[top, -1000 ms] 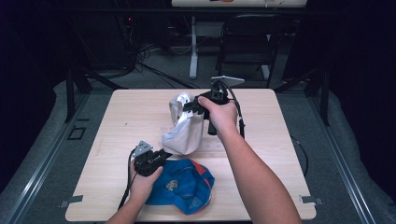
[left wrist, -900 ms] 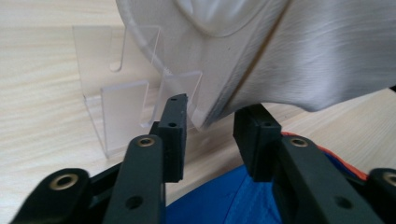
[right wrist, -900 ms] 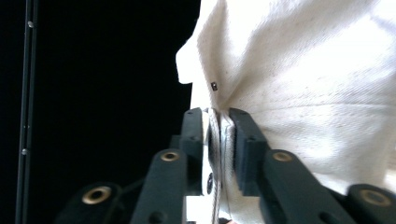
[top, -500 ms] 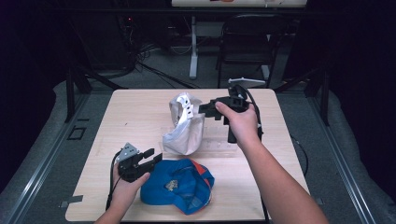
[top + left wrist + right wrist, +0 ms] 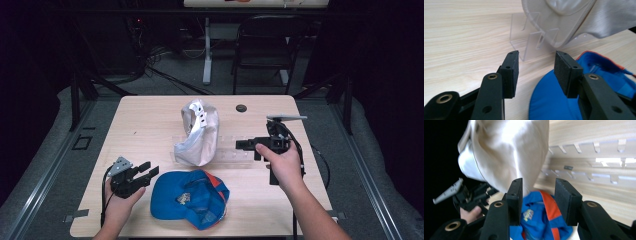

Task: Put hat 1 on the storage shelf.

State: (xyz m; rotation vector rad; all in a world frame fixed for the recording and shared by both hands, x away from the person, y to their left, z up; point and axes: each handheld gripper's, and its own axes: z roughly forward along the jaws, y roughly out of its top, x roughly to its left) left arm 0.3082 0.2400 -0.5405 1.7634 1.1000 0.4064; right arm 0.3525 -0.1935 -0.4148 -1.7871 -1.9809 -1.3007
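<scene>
A white cap sits propped on a clear plastic rack in the middle of the table. A blue cap with orange trim lies flat near the front edge. My left gripper is at the front left, just left of the blue cap, open and empty; the left gripper view shows the blue cap and the rack beyond its jaws. My right gripper is right of the rack, pointing left at it, open and empty. The right gripper view shows the white cap and blue cap.
A small dark round spot lies on the wooden table behind the rack. A chair and cables stand on the floor beyond the table's far edge.
My right gripper has let go of the white cap and drawn back to the right. My left gripper has moved left, off the blue cap. The white cap stays on the rack.
</scene>
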